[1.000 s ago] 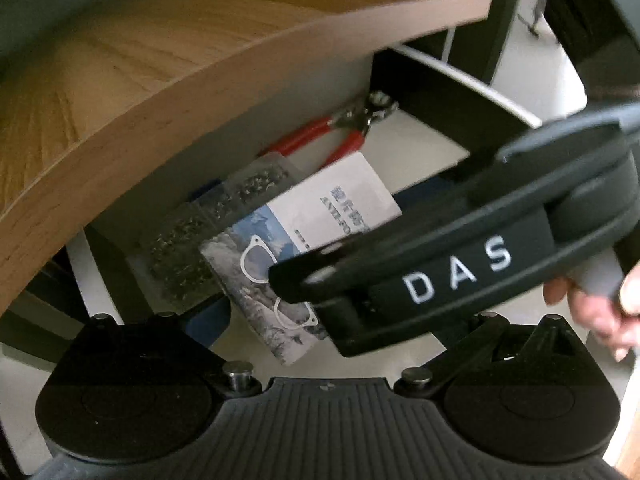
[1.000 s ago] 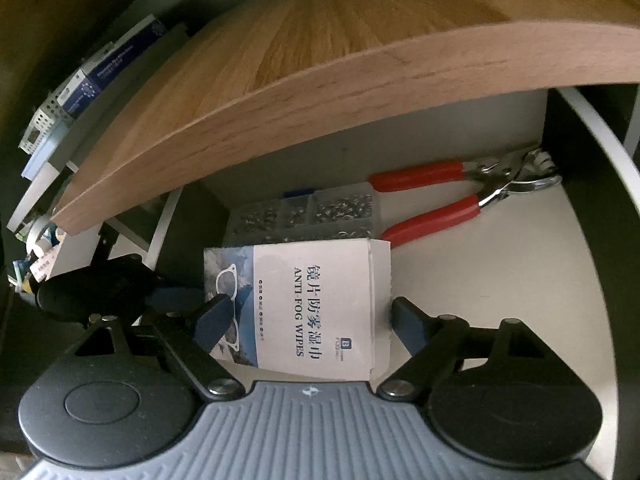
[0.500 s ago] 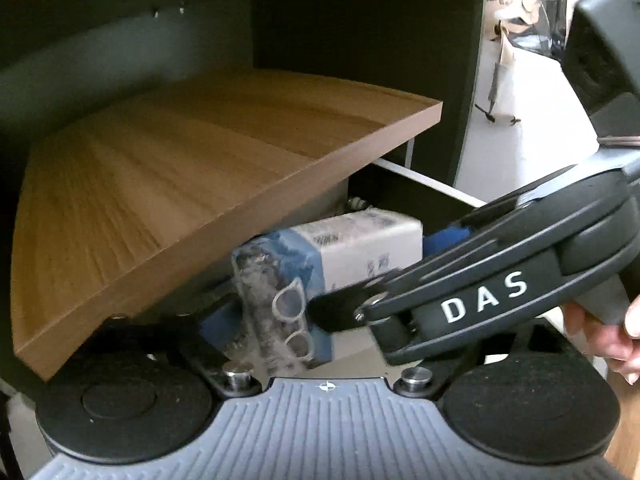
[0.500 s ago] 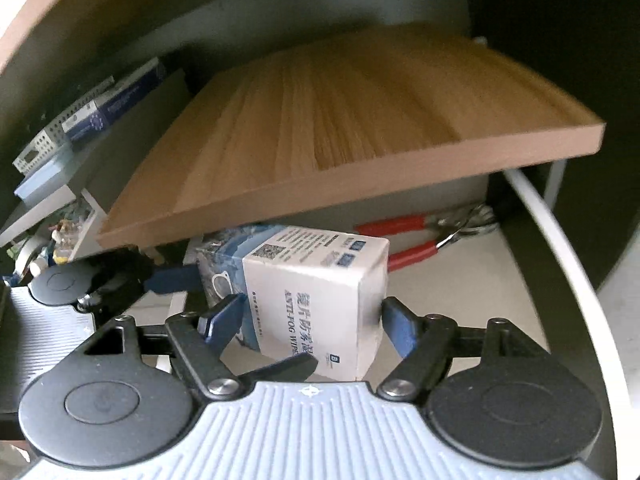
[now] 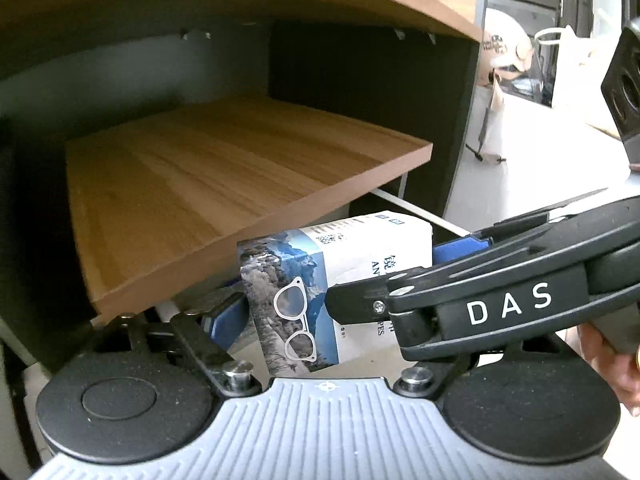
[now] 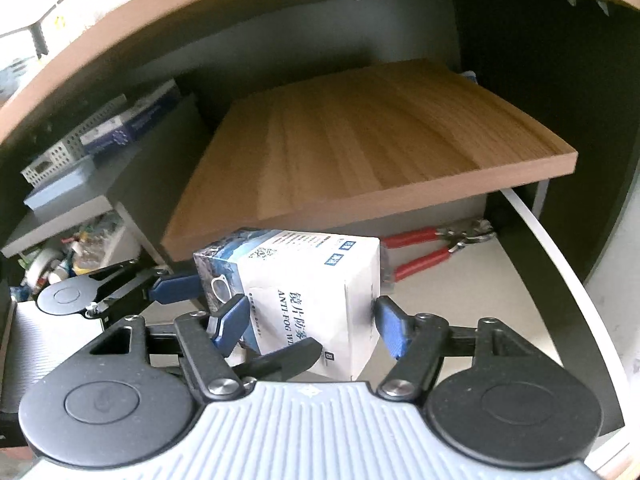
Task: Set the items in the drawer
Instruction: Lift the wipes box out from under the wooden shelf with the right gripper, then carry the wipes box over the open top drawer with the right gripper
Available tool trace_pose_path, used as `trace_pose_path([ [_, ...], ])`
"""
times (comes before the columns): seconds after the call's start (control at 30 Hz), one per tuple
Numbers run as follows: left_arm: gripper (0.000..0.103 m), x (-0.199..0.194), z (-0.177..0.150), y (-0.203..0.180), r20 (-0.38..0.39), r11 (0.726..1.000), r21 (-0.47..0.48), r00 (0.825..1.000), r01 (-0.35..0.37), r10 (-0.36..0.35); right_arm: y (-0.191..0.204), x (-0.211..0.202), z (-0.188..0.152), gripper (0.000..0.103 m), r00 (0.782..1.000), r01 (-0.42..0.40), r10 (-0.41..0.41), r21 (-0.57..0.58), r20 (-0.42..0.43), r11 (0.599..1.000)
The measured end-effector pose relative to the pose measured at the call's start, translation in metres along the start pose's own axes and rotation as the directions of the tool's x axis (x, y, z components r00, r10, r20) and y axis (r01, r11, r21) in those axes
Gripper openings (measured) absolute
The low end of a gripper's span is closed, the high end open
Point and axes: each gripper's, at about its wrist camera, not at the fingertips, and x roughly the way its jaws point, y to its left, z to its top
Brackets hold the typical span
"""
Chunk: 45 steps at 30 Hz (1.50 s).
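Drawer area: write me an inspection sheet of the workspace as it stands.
Surface: white drawer floor, pulled out under a wooden shelf.
Job's things: wipes box, tilted; red pliers lying at the drawer's back.
Clutter: boxes on a side shelf, small items beneath it.
Grippers: right gripper clamps the wipes box; left gripper beside the box, state unclear.
Cables: nothing seen.
Surroundings: dark cabinet wall; white bag outside.
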Motion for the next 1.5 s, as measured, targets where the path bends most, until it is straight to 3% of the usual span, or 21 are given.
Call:
trace_pose_path([
  [0.3,0.086,-0.065,-0.001,0.026,0.092,0.996,0.009,0.992,-0.088,0.087,0.064,-0.013,0.006,0.074,0.995,-0.099,0.101,-0.056,0.027,0.993],
  [0.77,0.086,-0.152,-0.028,0.072,0.169,0.963,-0.039,0.949,-0.265,0.268,0.163,-0.011,0.008,0.074,0.964,-0.264,0.265,-0.129,-0.007,0.956],
  [1.1,0.085,-0.201,-0.060,0.131,0.115,0.935,-0.127,0.931,-0.332,0.346,0.235,0.018,-0.001,0.073,0.936,-0.351,0.346,-0.170,-0.063,0.921],
  [1.5,0.085,-0.222,-0.103,0.194,0.008,0.893,-0.197,0.910,-0.406,0.415,0.313,0.071,-0.014,0.073,0.911,-0.409,0.382,-0.221,-0.155,0.886],
])
